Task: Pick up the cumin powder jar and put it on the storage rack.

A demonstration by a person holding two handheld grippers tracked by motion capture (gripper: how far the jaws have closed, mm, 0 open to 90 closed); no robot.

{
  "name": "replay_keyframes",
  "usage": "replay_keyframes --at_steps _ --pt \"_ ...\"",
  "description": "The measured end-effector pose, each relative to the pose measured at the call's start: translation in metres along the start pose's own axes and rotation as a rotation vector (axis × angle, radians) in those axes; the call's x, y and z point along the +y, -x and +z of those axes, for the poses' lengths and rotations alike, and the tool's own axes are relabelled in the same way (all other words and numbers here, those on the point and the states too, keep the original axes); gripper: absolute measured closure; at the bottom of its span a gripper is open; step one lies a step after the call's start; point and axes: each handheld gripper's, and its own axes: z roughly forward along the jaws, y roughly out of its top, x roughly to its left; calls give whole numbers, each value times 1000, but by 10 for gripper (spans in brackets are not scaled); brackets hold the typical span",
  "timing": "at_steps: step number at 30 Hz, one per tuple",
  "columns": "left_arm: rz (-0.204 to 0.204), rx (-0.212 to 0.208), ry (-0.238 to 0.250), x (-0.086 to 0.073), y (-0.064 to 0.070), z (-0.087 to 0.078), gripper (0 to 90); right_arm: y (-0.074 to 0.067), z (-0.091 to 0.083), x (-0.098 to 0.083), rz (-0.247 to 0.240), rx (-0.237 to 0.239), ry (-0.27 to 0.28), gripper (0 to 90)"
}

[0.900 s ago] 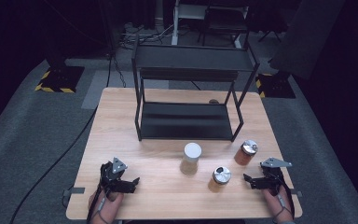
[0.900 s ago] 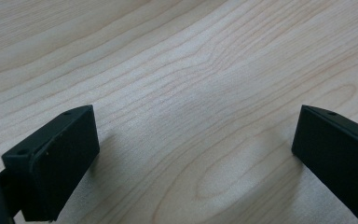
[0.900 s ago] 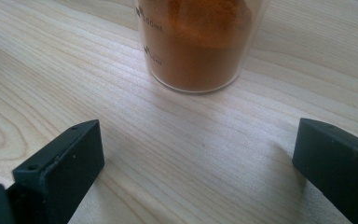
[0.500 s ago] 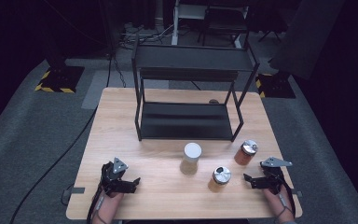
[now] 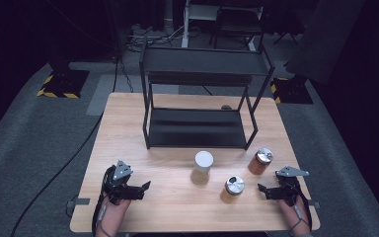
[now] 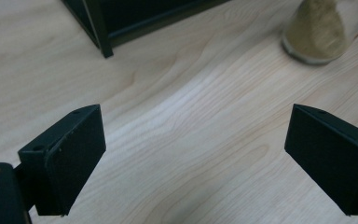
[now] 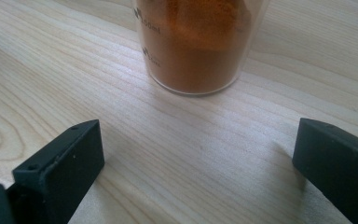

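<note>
Though glass, round orange-powder jar (image 7: 193, 44).

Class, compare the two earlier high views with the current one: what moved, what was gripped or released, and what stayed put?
Nothing visibly changed. The left gripper and right gripper rest open on the table, holding nothing. The three jars, white-lidded, front orange and rear orange, and the rack stand where they were.

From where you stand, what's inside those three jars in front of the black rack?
The white-lidded jar holds a tan powder. The nearest jar and the right jar, both metal-lidded, look orange-brown; close up, one holds orange powder. The lids hide how full they are.
</note>
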Motion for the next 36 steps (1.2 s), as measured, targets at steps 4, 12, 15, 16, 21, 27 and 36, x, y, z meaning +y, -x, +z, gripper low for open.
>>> replay_keyframes --at_steps 4,12,15,16,21,27,36 --pt "23 -21 36 13 5 -13 49 0 0 0 0 0 0 15" --pt "54 -49 71 31 10 -24 49 -1 0 0 3 -3 0 15" --pt "64 -66 84 38 11 -27 49 -1 0 0 3 -4 0 15" --pt "68 -72 88 40 11 -28 49 -1 0 0 3 -4 0 15" --pt "91 -103 103 52 12 -27 49 -1 0 0 3 -4 0 15" --pt "123 -139 116 65 18 -19 50 -1 0 0 4 -6 0 15" --pt "158 -195 128 85 25 -4 53 -2 0 -1 6 -7 0 15"
